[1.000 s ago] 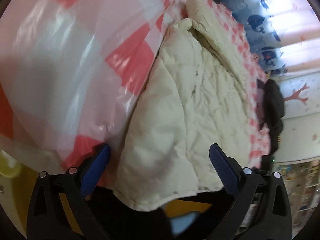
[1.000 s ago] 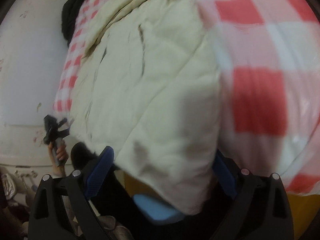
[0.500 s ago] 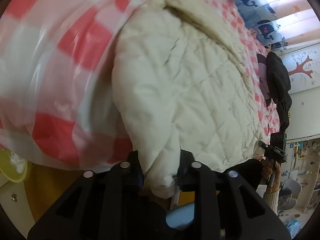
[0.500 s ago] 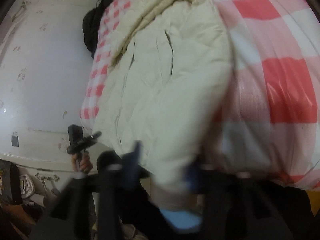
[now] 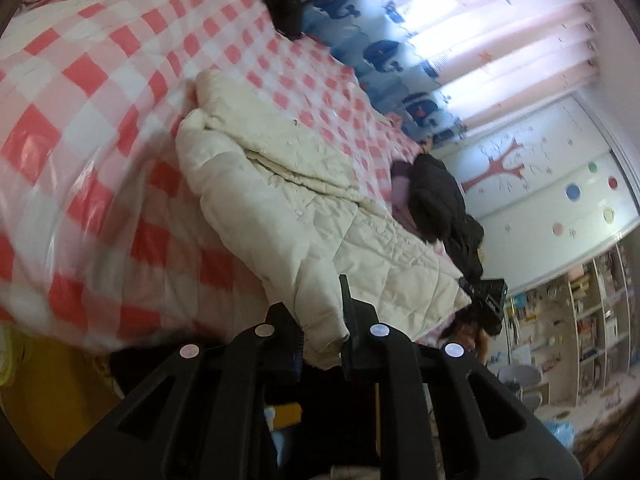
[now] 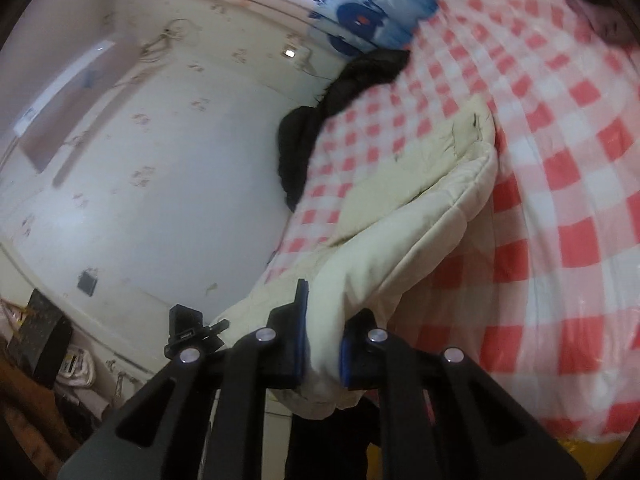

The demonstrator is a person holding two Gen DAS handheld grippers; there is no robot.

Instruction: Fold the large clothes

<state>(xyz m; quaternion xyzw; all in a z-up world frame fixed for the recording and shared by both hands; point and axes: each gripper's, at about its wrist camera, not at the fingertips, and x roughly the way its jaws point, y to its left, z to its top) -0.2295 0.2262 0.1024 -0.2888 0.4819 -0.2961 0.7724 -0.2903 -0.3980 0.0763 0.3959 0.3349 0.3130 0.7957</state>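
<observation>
A large cream quilted coat (image 5: 296, 200) lies on a bed with a red-and-white checked plastic cover (image 5: 100, 92). My left gripper (image 5: 322, 336) is shut on the coat's near hem corner and lifts it off the bed edge. In the right wrist view the coat (image 6: 408, 220) shows as a raised fold. My right gripper (image 6: 322, 344) is shut on the other near corner of the hem. Each gripper shows small in the other's view, the right one (image 5: 486, 300) and the left one (image 6: 188, 330).
Black clothes (image 5: 444, 208) lie at the bed's far side, more black clothes (image 6: 320, 120) by the wall. Curtains with blue whales (image 5: 380, 52) hang behind the bed. Shelves (image 5: 588, 312) stand at the right. A white wall (image 6: 160, 180) runs along the bed.
Both grippers have gone from open around the hem to shut on it. Both have lifted and pulled back, raising the coat's near edge off the bed.
</observation>
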